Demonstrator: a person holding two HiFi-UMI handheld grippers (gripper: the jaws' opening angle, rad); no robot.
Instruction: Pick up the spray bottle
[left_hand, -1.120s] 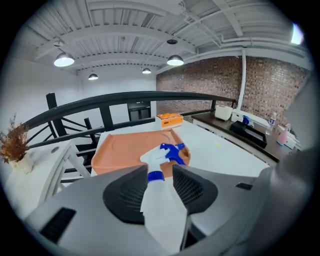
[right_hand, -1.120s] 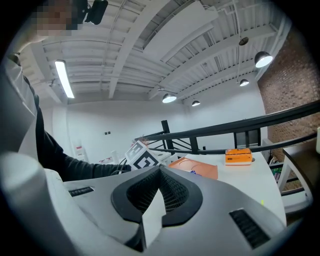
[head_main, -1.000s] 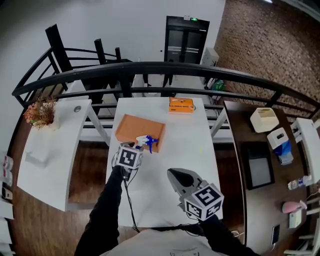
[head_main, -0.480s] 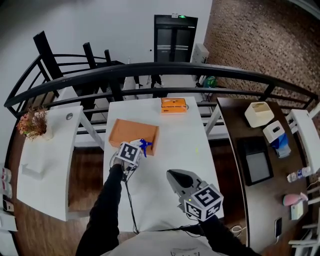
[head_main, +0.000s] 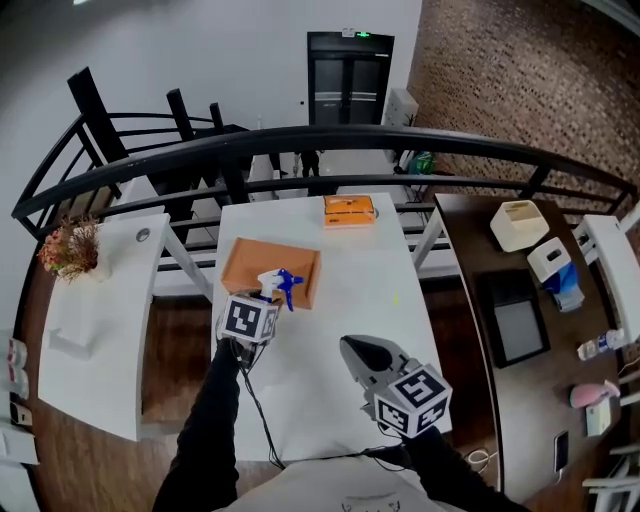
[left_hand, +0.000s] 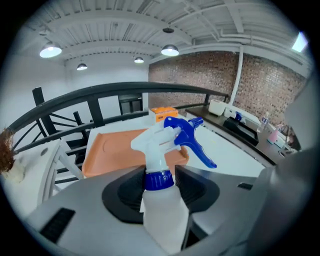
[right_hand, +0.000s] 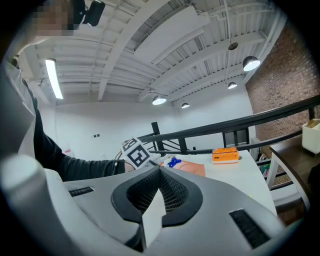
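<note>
Left gripper (left_hand: 160, 172): your jaws have just been closing on the spray bottle (left_hand: 161, 205), upright between them.
Right gripper (right_hand: 159, 175): jaws together, empty, farther off.

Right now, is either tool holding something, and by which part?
The left tool, jaws just closing, grips the white plastic spray bottle with blue trigger by its blue collar. The right tool holds nothing.

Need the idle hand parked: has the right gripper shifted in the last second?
No. In the head view the right gripper stays over the same patch of the white table, near its front right corner.
</note>
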